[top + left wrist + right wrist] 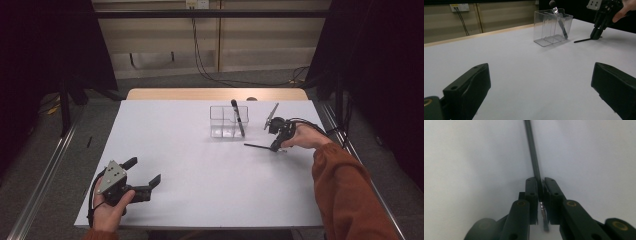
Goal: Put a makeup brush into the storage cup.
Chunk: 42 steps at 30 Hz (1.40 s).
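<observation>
1. Already in: one dark pen (237, 117) leaning in the clear holder (220, 121), centre-right of the high view.
2. In hand: second pen (257, 146) flat on the table (190, 165), just right of the holder; right gripper (276, 145) clamped narrow on its end, pads (532, 192) pressing the shaft.
3. Idle: left gripper (142, 172) at lower left, jaws wide, holding nothing.
4. Left to do, by judgement: lift pen, carry to holder, drop in, release.
</observation>
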Each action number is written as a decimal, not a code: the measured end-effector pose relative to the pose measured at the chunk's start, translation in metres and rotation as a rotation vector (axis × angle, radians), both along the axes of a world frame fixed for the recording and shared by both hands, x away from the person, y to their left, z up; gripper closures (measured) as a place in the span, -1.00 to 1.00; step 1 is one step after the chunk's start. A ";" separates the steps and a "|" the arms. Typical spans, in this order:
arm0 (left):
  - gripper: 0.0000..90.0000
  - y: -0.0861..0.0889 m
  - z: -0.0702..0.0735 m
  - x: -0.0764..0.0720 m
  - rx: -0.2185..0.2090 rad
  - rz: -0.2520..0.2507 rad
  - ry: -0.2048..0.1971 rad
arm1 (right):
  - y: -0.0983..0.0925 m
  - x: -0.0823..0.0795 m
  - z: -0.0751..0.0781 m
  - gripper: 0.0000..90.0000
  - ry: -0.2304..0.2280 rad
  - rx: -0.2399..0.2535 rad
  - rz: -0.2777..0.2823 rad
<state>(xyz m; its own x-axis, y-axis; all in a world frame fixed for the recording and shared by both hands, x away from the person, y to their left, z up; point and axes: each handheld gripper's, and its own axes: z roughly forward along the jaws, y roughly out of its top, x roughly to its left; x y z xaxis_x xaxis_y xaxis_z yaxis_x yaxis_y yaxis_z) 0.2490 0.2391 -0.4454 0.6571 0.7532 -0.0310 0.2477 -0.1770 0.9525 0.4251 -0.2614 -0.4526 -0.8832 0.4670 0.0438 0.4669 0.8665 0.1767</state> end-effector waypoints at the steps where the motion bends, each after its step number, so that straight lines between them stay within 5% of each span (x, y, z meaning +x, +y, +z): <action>1: -0.95 0.000 0.000 0.000 0.001 -0.001 0.000 | 0.000 0.000 0.000 0.93 0.003 0.002 0.010; 22: -0.95 0.000 0.000 0.000 0.002 -0.001 0.000 | -0.004 -0.004 0.003 0.93 -0.006 0.031 0.002; 42: -0.95 0.000 0.000 0.000 0.006 0.006 -0.001 | -0.021 -0.022 0.017 0.93 -0.082 0.232 -0.059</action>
<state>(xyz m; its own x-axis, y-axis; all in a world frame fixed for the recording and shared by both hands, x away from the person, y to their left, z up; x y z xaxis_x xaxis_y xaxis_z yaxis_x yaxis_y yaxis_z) 0.2494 0.2394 -0.4453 0.6528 0.7571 -0.0254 0.2478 -0.1817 0.9516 0.4033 -0.2822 -0.4359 -0.8597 0.5037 0.0855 0.4915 0.7698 0.4072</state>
